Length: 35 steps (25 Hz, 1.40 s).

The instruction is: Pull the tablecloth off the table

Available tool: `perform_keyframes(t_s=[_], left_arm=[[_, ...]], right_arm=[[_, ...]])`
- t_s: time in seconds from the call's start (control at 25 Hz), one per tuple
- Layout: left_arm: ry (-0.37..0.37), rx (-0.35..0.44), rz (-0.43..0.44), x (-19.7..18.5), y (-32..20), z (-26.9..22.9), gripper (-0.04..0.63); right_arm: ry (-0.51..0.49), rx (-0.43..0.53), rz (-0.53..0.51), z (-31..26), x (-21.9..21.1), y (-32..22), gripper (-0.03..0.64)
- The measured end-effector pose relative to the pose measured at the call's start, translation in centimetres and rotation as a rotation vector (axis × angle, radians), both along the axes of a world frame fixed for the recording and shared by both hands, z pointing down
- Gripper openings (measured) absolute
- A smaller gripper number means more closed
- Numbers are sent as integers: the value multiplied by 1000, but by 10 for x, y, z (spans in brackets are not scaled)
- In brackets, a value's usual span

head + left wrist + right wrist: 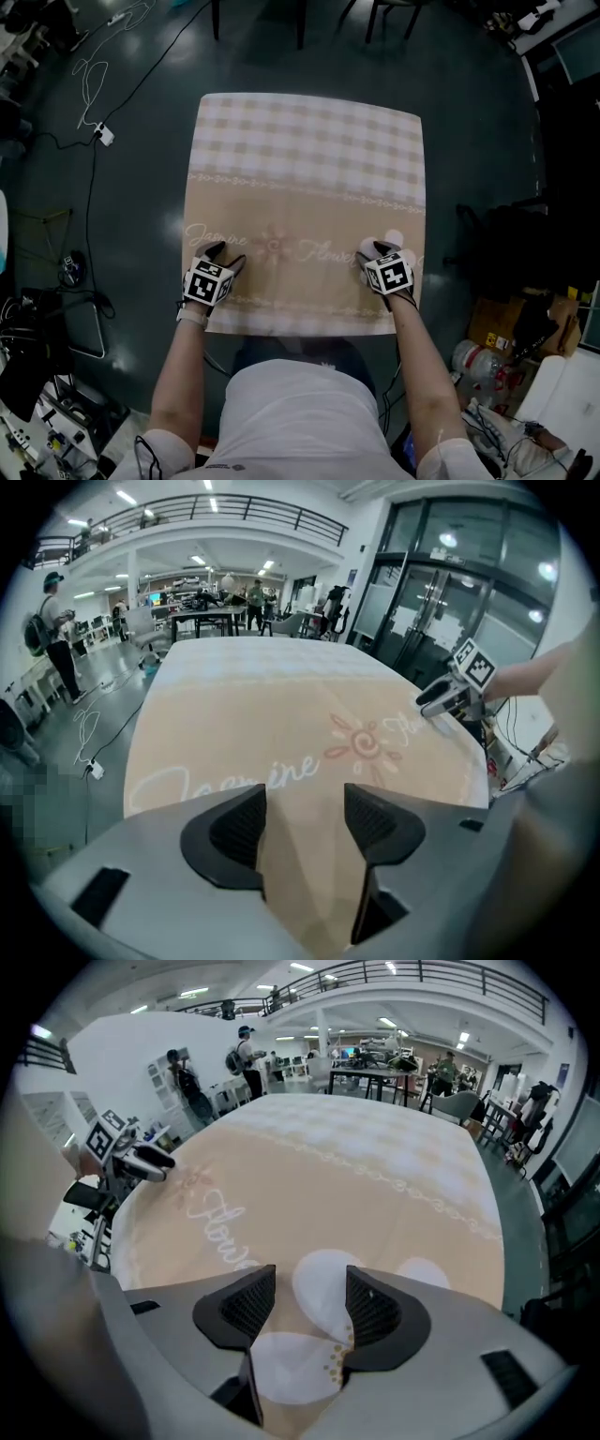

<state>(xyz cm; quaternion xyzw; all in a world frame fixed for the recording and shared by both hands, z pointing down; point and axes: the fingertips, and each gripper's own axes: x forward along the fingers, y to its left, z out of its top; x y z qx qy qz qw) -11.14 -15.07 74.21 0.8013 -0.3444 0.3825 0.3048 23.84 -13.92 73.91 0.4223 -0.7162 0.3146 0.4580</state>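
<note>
The tablecloth [309, 178] lies spread flat over the bench and hides it fully. In the head view it looks almost square, so I cannot say which axis is the longer one. Its checked band is toward 12 o'clock and its plain beige part toward 6 o'clock, near the person. The pale written line with a small sun runs across from 9 to 3 o'clock.

The left tool [225, 255] stands on the beige part at about 8 o'clock of the cloth and points down and toward 12 o'clock. Its jaws are wide apart. Only flat cloth shows between them, and the pads do not press it.

The right tool [375, 249] stands at about 4 o'clock, just beside the end of the writing. Its jaws are also wide apart, over a white flower print [319, 1283], and they grip nothing.

White cables [94, 70] lie on the dark floor [150, 150] at 10 o'clock.
</note>
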Motion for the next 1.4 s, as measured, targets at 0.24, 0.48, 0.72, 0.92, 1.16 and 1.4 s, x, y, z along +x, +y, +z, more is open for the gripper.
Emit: perform_keyframes(t_s=[0.24,0.48,0.72,0.92,1.16,1.4], left_arm=[[-66,37,-75,-15,-9,4,130],[-23,-32,-153,-23,-11,2,39],[-47,-89,-101,-22,11,3,18],[-1,-173,-74,-16,23,1,12],[-4,-243,-6,-26,91,14,12],[-26,-328,70,-28,130,14,12]], right_arm=[[26,3,15,2,0,2,209],[40,13,28,-3,-4,6,157],[35,-12,13,-2,-11,28,91],[-33,-57,58,-5,-15,36,44],[-100,-102,61,7,-41,107,35],[-164,-198,-10,6,-65,148,34]])
